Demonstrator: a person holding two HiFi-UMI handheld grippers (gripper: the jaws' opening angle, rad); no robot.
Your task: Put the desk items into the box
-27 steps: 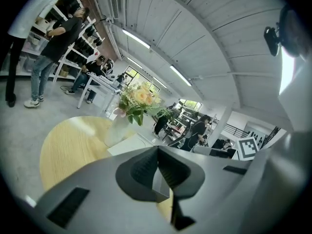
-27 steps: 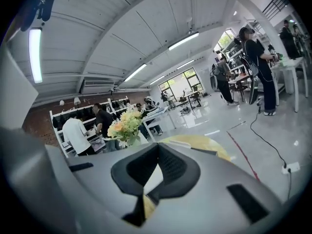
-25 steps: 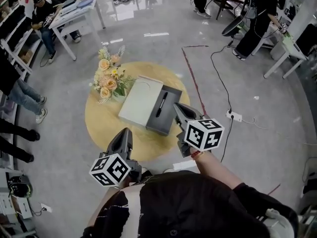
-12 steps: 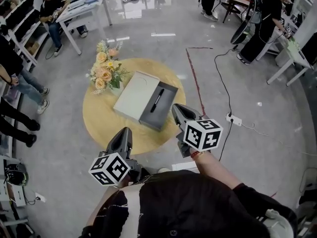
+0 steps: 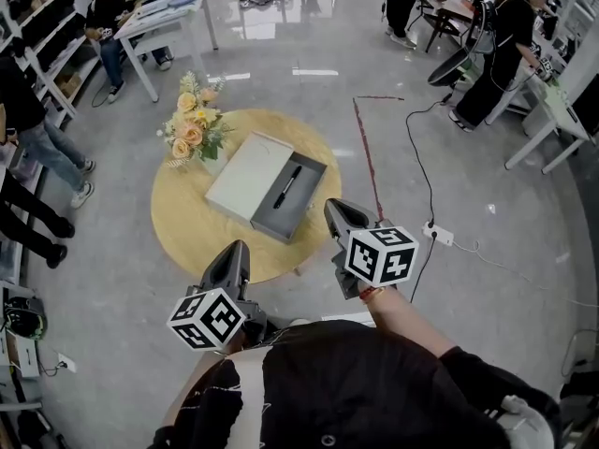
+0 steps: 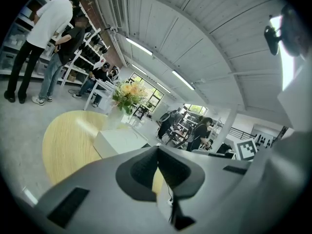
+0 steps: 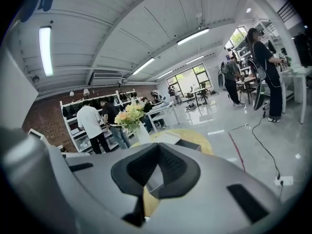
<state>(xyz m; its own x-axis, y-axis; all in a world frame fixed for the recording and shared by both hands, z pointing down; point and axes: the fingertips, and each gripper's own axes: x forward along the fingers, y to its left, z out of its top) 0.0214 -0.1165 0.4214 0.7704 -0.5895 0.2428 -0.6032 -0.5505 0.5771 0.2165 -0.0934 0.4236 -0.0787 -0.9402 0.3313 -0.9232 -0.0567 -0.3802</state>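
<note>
Left hand-held gripper (image 5: 238,248) and right hand-held gripper (image 5: 336,208) both closed, empty, pen (image 5: 286,186) lengthwise in box (image 5: 270,216), slanting lower-left to upper-right

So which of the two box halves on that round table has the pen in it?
The dark grey half, on the side away from the flowers: a black pen lies in it. The pale half beside it shows none.
</note>
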